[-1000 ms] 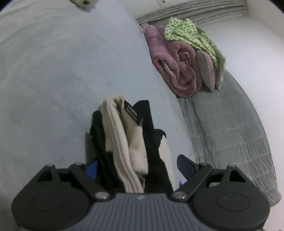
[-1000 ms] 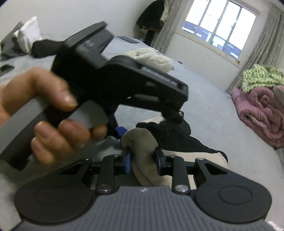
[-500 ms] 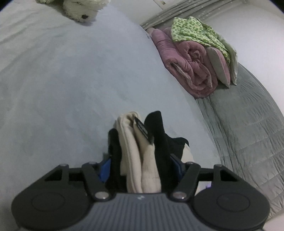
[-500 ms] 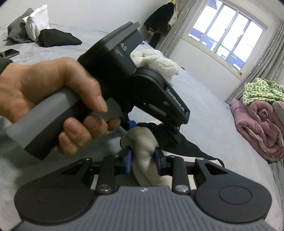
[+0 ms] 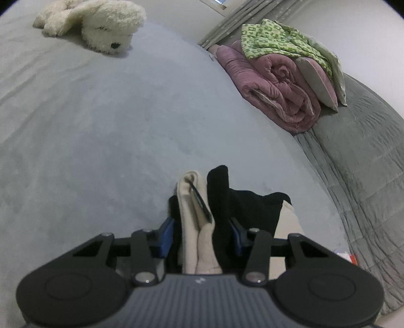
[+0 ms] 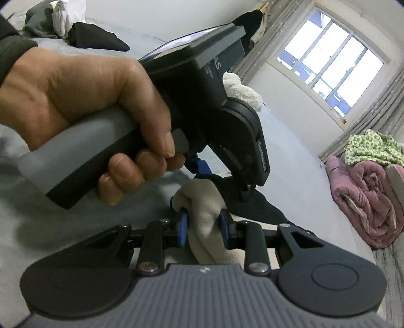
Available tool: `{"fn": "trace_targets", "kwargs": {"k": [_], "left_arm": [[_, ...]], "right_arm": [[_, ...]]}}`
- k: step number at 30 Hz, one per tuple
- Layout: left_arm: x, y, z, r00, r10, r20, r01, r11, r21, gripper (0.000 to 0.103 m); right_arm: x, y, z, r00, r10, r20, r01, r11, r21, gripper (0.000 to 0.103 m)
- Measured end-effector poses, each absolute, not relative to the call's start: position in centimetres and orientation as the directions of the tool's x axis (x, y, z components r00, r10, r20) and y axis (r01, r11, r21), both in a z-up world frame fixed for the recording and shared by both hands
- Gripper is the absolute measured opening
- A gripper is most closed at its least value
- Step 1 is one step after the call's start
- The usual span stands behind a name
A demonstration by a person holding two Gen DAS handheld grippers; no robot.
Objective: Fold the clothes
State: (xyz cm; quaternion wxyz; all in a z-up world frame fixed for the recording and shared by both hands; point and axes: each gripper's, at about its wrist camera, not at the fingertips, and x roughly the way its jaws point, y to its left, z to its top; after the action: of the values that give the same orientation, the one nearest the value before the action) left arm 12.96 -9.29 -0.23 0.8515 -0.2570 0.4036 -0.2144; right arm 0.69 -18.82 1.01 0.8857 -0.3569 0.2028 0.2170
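A black and cream garment lies bunched on the grey bed. My left gripper is shut on a thick fold of it, cream and black layers squeezed between the blue pads. My right gripper is shut on a cream fold of the same garment. In the right wrist view the left gripper body and the hand holding it fill the upper left, just above and ahead of my right gripper. The rest of the garment trails black to the right.
A grey bed cover stretches ahead. A white plush toy lies far left. A rolled pink quilt with a green-patterned cloth sits at the right. A grey quilted blanket borders the right. Dark clothes lie far back.
The left gripper's pads have closed in on the garment fold and the view has tilted up, bringing the plush toy in. The right gripper has kept its grip.
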Motion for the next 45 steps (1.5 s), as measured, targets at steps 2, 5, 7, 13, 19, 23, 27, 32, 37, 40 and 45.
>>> {"fn": "trace_targets", "kwargs": {"k": [2, 5, 7, 13, 19, 23, 27, 32, 37, 40, 45], "left_arm": [[13.4, -9.0, -0.5, 0.574, -0.581, -0.577, 0.145, 0.765, -0.627, 0.045], [13.6, -8.8, -0.4, 0.552, -0.589, -0.591, 0.13, 0.76, -0.636, 0.049], [14.2, -8.3, -0.3, 0.509, -0.613, -0.604, 0.081, 0.733, -0.676, 0.062], [14.4, -6.0, -0.4, 0.446, -0.691, -0.569, -0.044, 0.618, -0.785, 0.09], [13.6, -6.5, -1.4, 0.425, -0.75, -0.507, -0.053, 0.538, -0.841, 0.092], [13.3, -7.5, -1.7, 0.419, -0.778, -0.468, -0.007, 0.513, -0.859, 0.094], [13.1, -7.9, -1.8, 0.441, -0.772, -0.457, 0.014, 0.515, -0.857, 0.094], [13.2, -8.7, -0.8, 0.488, -0.691, -0.533, 0.091, 0.648, -0.756, 0.089], [13.1, -9.1, 0.0, 0.522, -0.612, -0.594, 0.128, 0.745, -0.655, 0.069], [13.5, -8.7, -0.5, 0.514, -0.627, -0.585, 0.117, 0.727, -0.676, 0.065], [14.0, -7.3, -1.5, 0.483, -0.683, -0.549, 0.063, 0.652, -0.756, 0.063]], "right_arm": [[0.3, -18.6, 0.7, 0.835, 0.235, -0.497, -0.521, 0.628, -0.579, 0.029], [0.1, -18.5, 0.8, 0.846, 0.23, -0.481, -0.506, 0.632, -0.588, 0.028], [0.4, -18.9, 1.5, 0.846, 0.233, -0.479, -0.499, 0.663, -0.558, 0.027], [0.6, -20.1, 3.4, 0.863, 0.244, -0.443, -0.457, 0.749, -0.479, 0.026], [0.0, -19.5, 3.3, 0.866, 0.248, -0.435, -0.453, 0.757, -0.471, 0.026], [-0.5, -19.1, 2.9, 0.86, 0.252, -0.443, -0.467, 0.738, -0.486, 0.026], [-1.3, -18.7, 2.2, 0.871, 0.249, -0.423, -0.466, 0.69, -0.554, 0.026], [-2.0, -18.2, 1.5, 0.875, 0.257, -0.411, -0.473, 0.641, -0.605, 0.026], [-2.5, -18.1, 1.4, 0.877, 0.27, -0.396, -0.474, 0.618, -0.628, 0.025], [-2.5, -18.0, 1.3, 0.876, 0.274, -0.398, -0.478, 0.613, -0.629, 0.018], [-2.4, -17.9, 0.6, 0.883, 0.243, -0.401, -0.464, 0.574, -0.675, 0.015]]}}
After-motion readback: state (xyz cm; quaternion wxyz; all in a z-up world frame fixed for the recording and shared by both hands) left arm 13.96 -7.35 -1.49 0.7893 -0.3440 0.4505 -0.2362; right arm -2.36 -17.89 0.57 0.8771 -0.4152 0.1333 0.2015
